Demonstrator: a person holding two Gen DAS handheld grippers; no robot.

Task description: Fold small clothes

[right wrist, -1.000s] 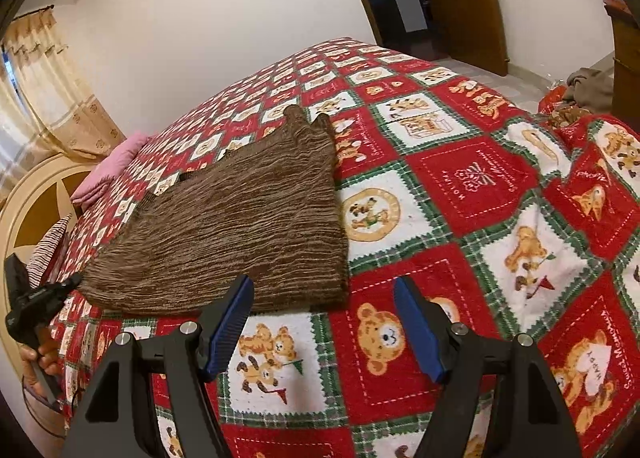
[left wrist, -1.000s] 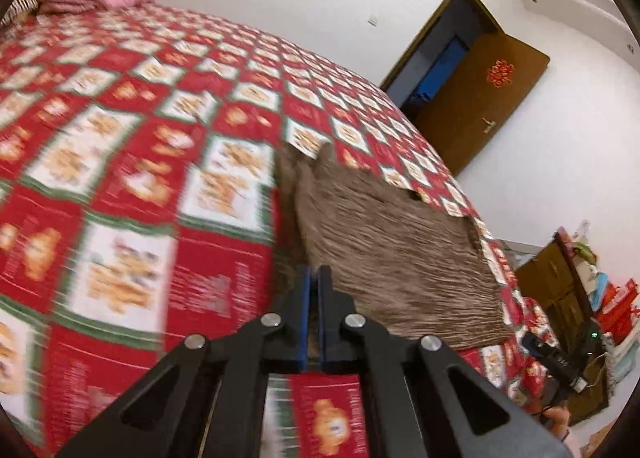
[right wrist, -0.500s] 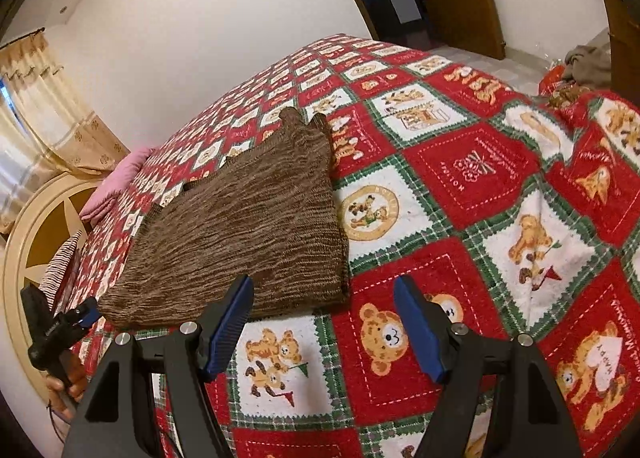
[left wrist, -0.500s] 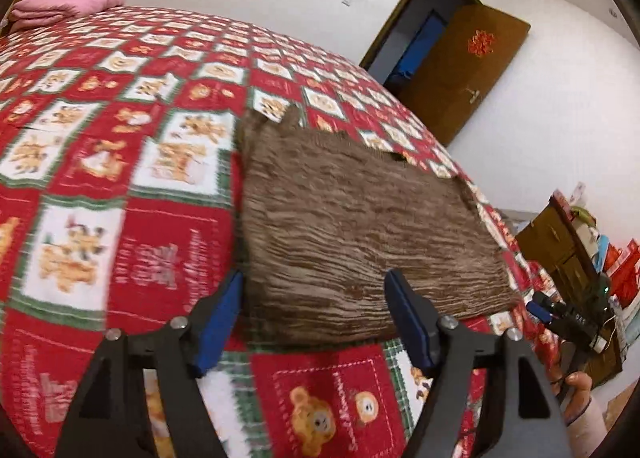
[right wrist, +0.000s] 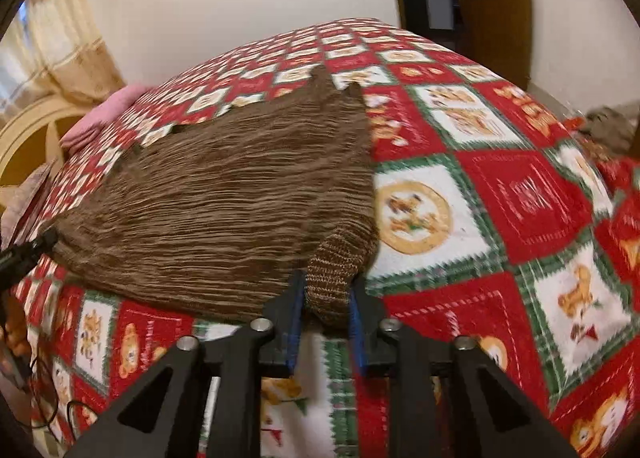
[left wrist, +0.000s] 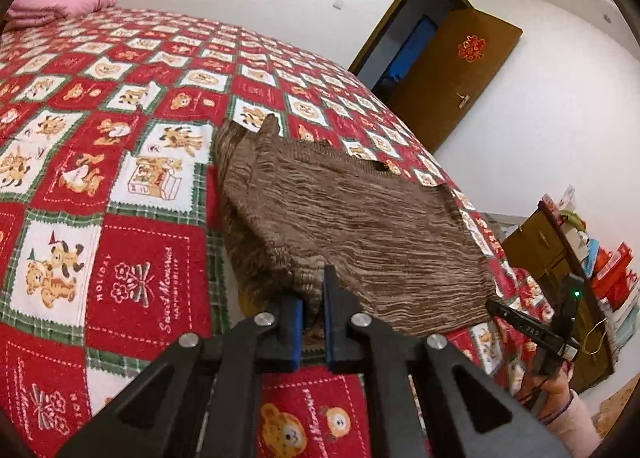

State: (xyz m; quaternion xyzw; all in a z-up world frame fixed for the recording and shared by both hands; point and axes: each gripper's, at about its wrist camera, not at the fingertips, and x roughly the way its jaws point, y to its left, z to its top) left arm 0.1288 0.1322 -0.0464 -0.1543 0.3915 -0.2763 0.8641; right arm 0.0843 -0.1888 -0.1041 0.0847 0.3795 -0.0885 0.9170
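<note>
A brown knitted garment (left wrist: 344, 217) lies spread on a red, white and green bear-print bedspread (left wrist: 120, 161). My left gripper (left wrist: 312, 310) is shut on the garment's near hem corner, lifted a little off the bed. In the right wrist view the same garment (right wrist: 224, 193) stretches to the left, and my right gripper (right wrist: 326, 306) is shut on its other near corner, which bunches up between the blue pads. The right gripper also shows at the lower right of the left wrist view (left wrist: 532, 328), and the left one at the left edge of the right wrist view (right wrist: 24, 252).
A pink folded blanket (left wrist: 64, 3) lies at the bed's far end. A brown door (left wrist: 452, 81) stands open beyond the bed. A wooden cabinet (left wrist: 560, 254) with coloured items is to the right. Curtains and a rounded headboard (right wrist: 36, 125) are at the left.
Both grippers were open half a second ago. Each has moved forward to a near hem corner of the garment and closed on it, lifting the edge slightly.
</note>
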